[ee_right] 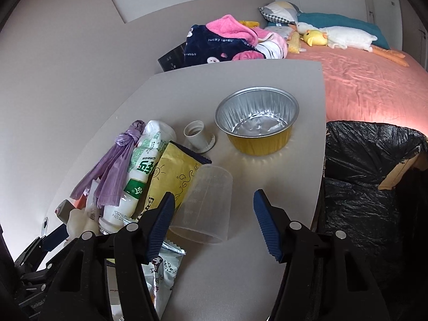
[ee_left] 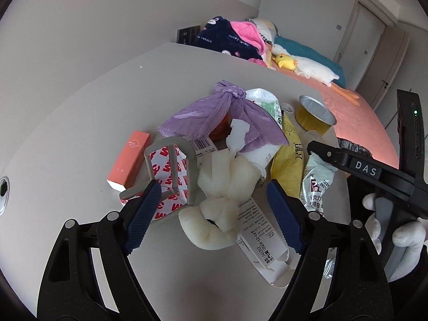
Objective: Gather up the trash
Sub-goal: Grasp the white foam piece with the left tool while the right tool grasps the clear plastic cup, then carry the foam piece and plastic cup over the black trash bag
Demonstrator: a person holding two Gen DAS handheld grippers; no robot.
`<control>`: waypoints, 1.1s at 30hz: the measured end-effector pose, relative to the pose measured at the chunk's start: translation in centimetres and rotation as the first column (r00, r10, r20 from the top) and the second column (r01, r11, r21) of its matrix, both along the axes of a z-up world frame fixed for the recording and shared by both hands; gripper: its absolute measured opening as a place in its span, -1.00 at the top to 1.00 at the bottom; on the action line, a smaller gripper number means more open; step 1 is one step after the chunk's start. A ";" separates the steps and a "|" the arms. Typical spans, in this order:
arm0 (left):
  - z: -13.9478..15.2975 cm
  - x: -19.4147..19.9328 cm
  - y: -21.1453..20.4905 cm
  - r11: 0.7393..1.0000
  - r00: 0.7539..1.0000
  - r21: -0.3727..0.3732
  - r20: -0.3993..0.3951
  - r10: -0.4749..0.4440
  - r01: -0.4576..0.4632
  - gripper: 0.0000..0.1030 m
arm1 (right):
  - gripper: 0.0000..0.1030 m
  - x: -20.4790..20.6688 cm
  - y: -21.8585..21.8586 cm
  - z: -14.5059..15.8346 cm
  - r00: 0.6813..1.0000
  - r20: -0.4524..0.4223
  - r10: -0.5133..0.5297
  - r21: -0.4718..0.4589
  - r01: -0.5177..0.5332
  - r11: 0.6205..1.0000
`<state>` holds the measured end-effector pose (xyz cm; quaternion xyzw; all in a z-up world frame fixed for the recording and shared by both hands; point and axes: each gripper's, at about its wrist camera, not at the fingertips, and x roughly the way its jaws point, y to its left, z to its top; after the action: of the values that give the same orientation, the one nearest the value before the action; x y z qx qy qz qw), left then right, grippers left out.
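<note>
Trash, a heap of wrappers, foam and a knotted purple plastic bag (ee_left: 224,117), crowds the grey table (ee_right: 267,75) near its edge beside the black-lined bin (ee_right: 369,176). Both grippers, left (ee_left: 214,211) and right (ee_right: 211,222), gape, gripping nothing; the gold foil bowl (ee_right: 256,123) sits empty.

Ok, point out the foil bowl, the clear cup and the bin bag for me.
foil bowl (ee_right: 258,119): right wrist view, on its silver inner wall.
clear cup (ee_right: 207,203): right wrist view, on its side wall.
bin bag (ee_right: 366,155): right wrist view, on the black plastic by the table edge.
</note>
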<state>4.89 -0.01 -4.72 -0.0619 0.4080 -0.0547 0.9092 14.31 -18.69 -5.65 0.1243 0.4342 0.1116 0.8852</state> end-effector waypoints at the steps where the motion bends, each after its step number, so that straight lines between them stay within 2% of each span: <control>1: 0.0 0.1 -0.1 1.000 1.000 0.011 0.001 -0.001 0.001 -0.52 | -0.07 0.1 0.0 -0.2 1.000 -0.007 0.001 -0.001 -0.001 1.000; 3: -0.1 0.1 -0.3 1.000 1.000 0.023 -0.005 -0.012 0.012 -0.42 | 0.02 0.2 0.1 -0.3 1.000 0.000 0.000 -0.010 0.000 1.000; 4: -0.2 0.1 -0.4 1.000 1.000 0.023 -0.012 -0.019 0.019 -0.35 | 0.14 0.2 0.2 -0.3 1.000 0.001 0.003 -0.013 -0.003 1.000; 7: -0.6 0.5 -0.9 0.999 0.999 0.037 -0.033 -0.032 0.033 -0.10 | 0.15 0.3 0.2 -0.4 1.000 0.005 0.012 -0.012 -0.012 1.000; 17: 0.1 0.0 -0.2 1.000 1.000 0.013 0.006 -0.015 0.015 0.21 | 0.15 -0.6 -0.3 1.1 0.999 0.054 0.001 0.003 -0.001 1.000; 27: 2.5 -0.9 -0.4 1.000 0.998 -0.014 0.066 -0.020 0.021 0.27 | 0.15 -2.7 -1.1 3.4 0.995 0.103 -0.007 0.022 0.005 1.000; 33: 3.6 -1.4 -1.2 1.000 0.995 -0.005 0.096 -0.028 0.029 0.27 | 0.15 -3.9 -2.1 4.3 0.993 0.116 -0.015 0.037 0.011 0.999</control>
<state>3.53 -1.17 -1.08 -0.0562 0.3644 -0.0719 0.9268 10.40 -20.78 -1.40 0.1365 0.3790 0.1207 0.9073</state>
